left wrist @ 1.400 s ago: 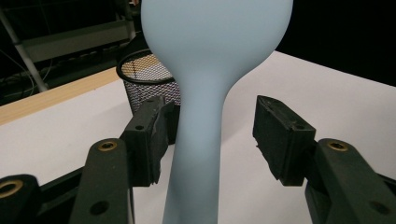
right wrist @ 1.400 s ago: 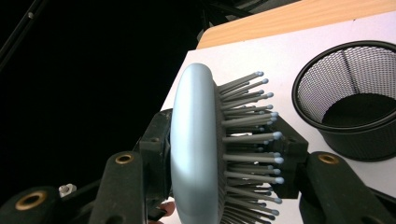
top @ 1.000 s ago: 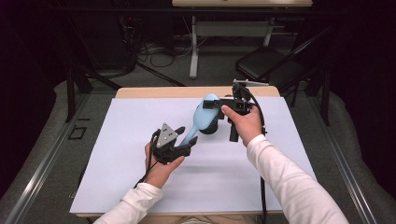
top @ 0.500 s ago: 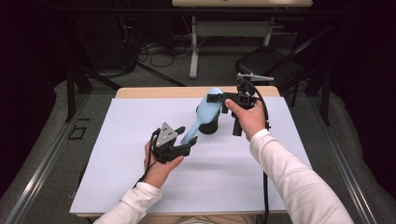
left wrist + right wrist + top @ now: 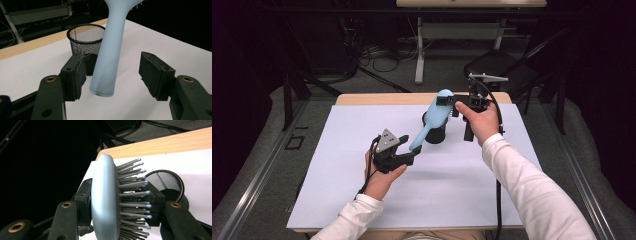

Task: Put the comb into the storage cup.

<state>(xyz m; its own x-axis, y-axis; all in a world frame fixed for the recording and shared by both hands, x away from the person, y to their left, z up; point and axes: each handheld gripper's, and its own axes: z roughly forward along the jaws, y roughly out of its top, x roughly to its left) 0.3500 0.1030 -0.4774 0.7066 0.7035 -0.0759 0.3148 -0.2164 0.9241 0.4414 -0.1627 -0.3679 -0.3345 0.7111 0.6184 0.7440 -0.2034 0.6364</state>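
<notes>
High view: a light-blue hairbrush (image 5: 432,122) is held in the air above the bench (image 5: 337,190), slanted, with its head up near the far edge and its handle running down toward the person's left. The head crosses in front of a black mesh cup (image 5: 434,131) that stands upright on the white sheet covering the bench.

Right gripper view: the brush head (image 5: 105,202) sits edge-on between the 2 fingers of the right gripper (image 5: 117,210). 1 finger (image 5: 85,202) presses the smooth back of the head; the other finger (image 5: 156,205) meets the bristle tips. The bristles point toward the mesh cup (image 5: 166,183), whose open mouth lies just behind them.

Left gripper view: the handle end of the brush (image 5: 107,62) hangs between the fingers of the left gripper (image 5: 112,77). These fingers are spread. The handle lies close beside the left-hand finger (image 5: 73,75) in this view; contact cannot be confirmed. The right-hand finger (image 5: 155,75) stands well apart from the handle. The mesh cup (image 5: 86,40) is upright behind the handle, near the wooden far edge of the bench.

High view: the right gripper (image 5: 452,105) is gripped by the right hand (image 5: 479,122) at the far side of the sheet. The left gripper (image 5: 409,155) is held by the left hand (image 5: 379,177) nearer the middle. Both white sleeves enter from the bottom edge.
</notes>
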